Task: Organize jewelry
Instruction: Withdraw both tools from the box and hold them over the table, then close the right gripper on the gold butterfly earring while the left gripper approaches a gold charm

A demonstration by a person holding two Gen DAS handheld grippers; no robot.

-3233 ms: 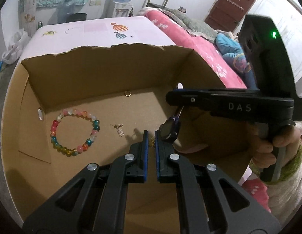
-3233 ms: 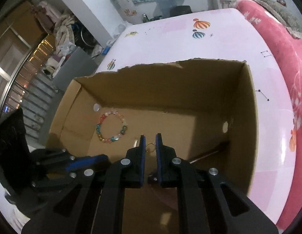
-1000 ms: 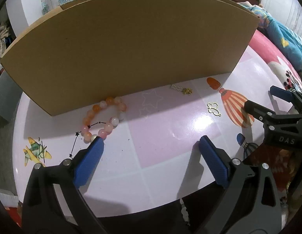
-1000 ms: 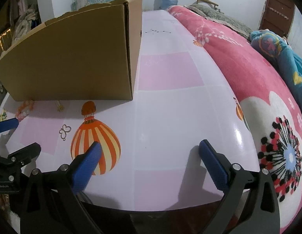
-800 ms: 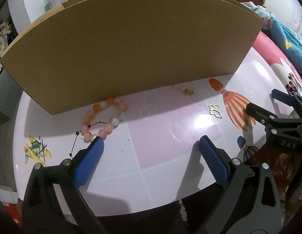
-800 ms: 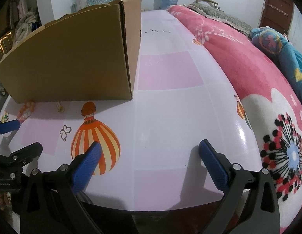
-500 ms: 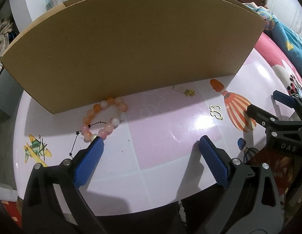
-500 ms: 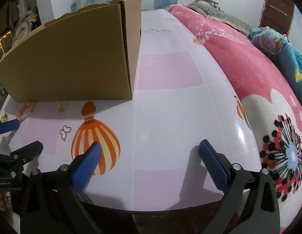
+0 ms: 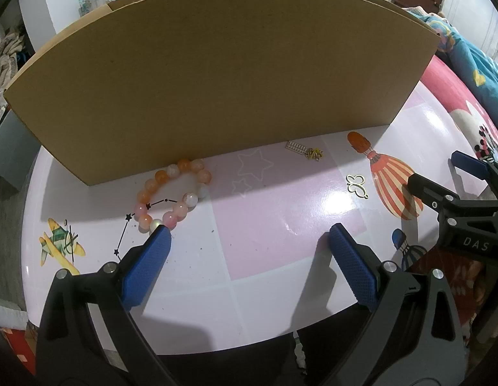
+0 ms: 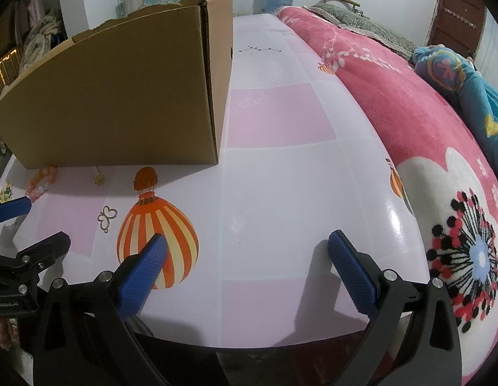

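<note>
Both tongs spread wide, empty. Beaded bracelet (image 9: 173,194) flat on bench (image 9: 281,257) at frame centre-left, against cardboard box (image 9: 216,80), just beyond left tongs (image 9: 249,251) left fingertip; right tongs (image 10: 247,257) well apart.

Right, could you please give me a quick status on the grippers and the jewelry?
Left gripper and right gripper open, empty. Bracelet, charm, butterfly pendant on table before box. Nothing in the way.
</note>
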